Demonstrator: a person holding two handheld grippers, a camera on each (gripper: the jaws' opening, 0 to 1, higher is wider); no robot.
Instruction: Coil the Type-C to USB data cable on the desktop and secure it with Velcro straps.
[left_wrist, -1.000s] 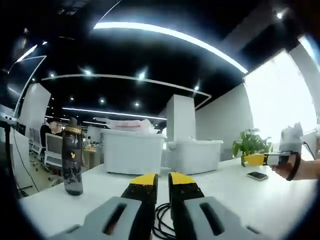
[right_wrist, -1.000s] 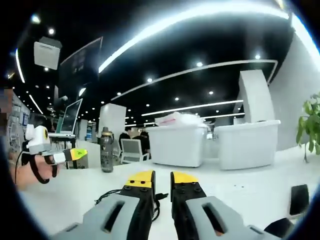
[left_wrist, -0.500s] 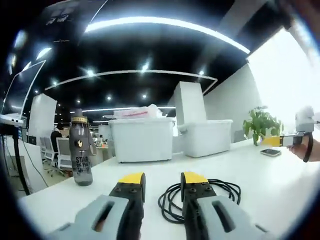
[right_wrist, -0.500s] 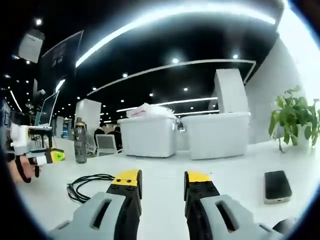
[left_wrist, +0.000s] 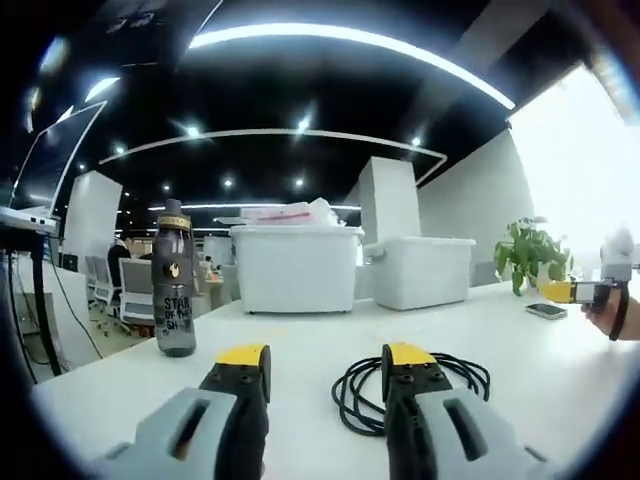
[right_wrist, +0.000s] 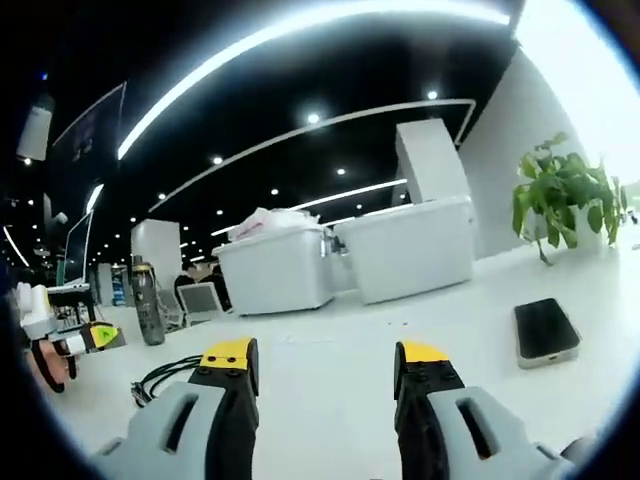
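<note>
**Cable lies coiled on the desk, both claws wide and empty**

Here's the data cable (left_wrist: 410, 385), a black loose coil flat on the white desktop (left_wrist: 300, 350), and it's our landmark. The loops are gathered into a rough ring, so the coiling looks largely done, but I can't make out any Velcro strap around it from here; whether it's fastened is too small to tell. My read: securing, or confirming it, is what's left.

The left gripper (left_wrist: 325, 365) sits low over the desk with its jaws spread well apart, gripping nothing; the cable lies just beyond and behind its right-hand jaw, partly hidden by it. In the right gripper view, the right gripper (right_wrist: 325, 360) is likewise wide open and empty, with the cable (right_wrist: 165, 378) off past its left jaw.

Now the room to move. On the far side of the cable from the right gripper stands a dark water bottle (left_wrist: 175, 290), upright, well apart from the coil and near the desk's edge, where the surface drops away toward office chairs. Behind the cable sit two white storage bins (left_wrist: 300, 270), well back. Over by the right gripper, a phone (right_wrist: 545, 330) lies flat, well apart from the cable, with a potted plant (right_wrist: 560, 195) beyond it.

Between the cable and both claws it's bare white surface, so I'd judge an approach from either side unobstructed, the bottle being the one thing to mind.
</note>
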